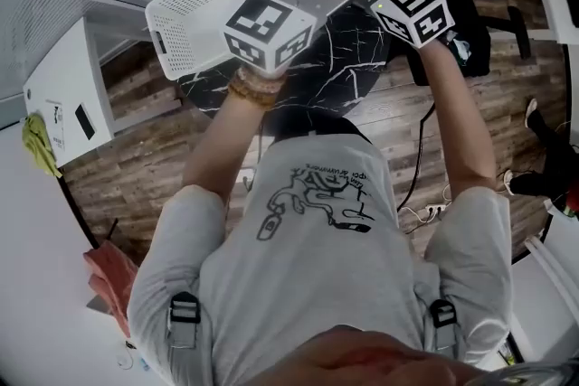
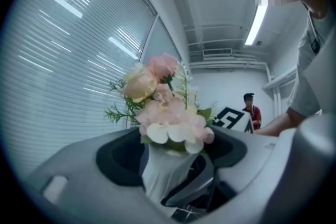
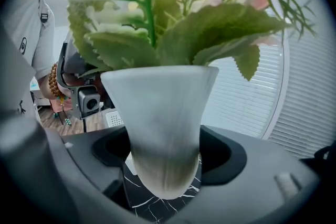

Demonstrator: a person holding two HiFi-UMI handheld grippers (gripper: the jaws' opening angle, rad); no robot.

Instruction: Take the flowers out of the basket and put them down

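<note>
Both the left tool [image 2: 176, 168] and right tool [image 3: 164, 168] pinch the white vase [image 3: 160, 118] of flowers [image 2: 168, 113] above the marble bench [image 1: 357, 54], clear of the basket [image 1: 194, 9]. Likely light, top-heavy, slick: grip vase, never petals.

The left gripper [image 2: 170, 160] is holding a white vase [image 2: 164, 178] between its grey jaws, with the dark pads pressing on either side of it. Pink and cream flowers [image 2: 168, 113] with green sprigs are standing upright in the vase's mouth. Below the vase a sliver of black marbled surface [image 2: 185, 214] is showing. Just right of the flowers a black-and-white marker cube [image 2: 231, 119] is peeking out, with a person's forearm [image 2: 273, 126] reaching toward it. Window blinds [image 2: 68, 55] are filling the left side, a ceiling light [image 2: 257, 21] is glowing above, and a person in red [image 2: 252, 112] is standing far behind.
</note>
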